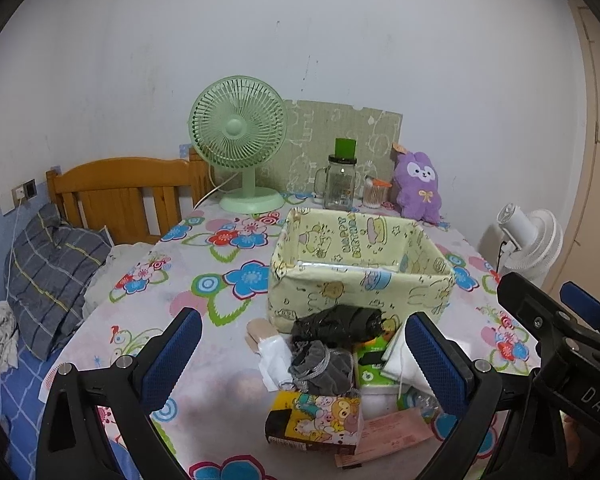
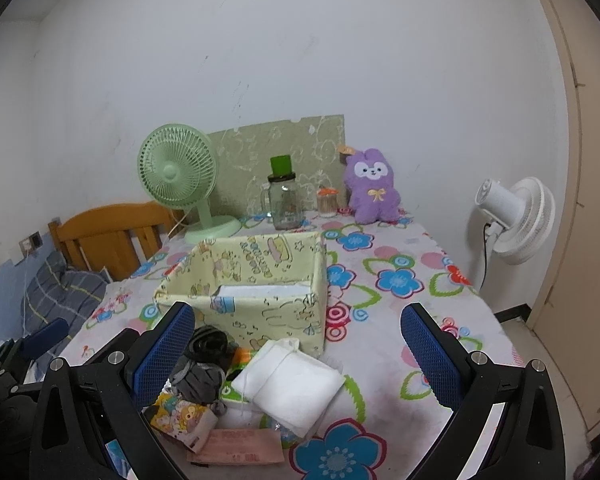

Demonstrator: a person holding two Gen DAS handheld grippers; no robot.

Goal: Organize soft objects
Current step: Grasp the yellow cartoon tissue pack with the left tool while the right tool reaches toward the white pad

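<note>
A pale yellow cartoon-print fabric box (image 1: pixel 360 280) (image 2: pixel 260 308) stands open on the floral tablecloth. In front of it lies a heap: a black crumpled bundle (image 1: pixel 336 326) (image 2: pixel 208 344), a grey drawstring pouch (image 1: pixel 320 368) (image 2: pixel 198 380), a folded white cloth (image 2: pixel 288 384) (image 1: pixel 400 360), a green tissue pack (image 1: pixel 370 364) and a cartoon-print pack (image 1: pixel 316 420) (image 2: pixel 180 420). A purple plush rabbit (image 1: pixel 418 184) (image 2: pixel 372 186) sits at the back. My left gripper (image 1: pixel 304 356) is open over the heap. My right gripper (image 2: pixel 298 352) is open over the white cloth.
A green desk fan (image 1: pixel 240 140) (image 2: pixel 180 176), a glass jar with green lid (image 1: pixel 340 180) (image 2: pixel 284 196) and a cotton-swab holder (image 1: pixel 374 194) stand at the back. A pink paper slip (image 2: pixel 236 446) lies near the front edge. A white fan (image 2: pixel 512 220) stands right, a bed left.
</note>
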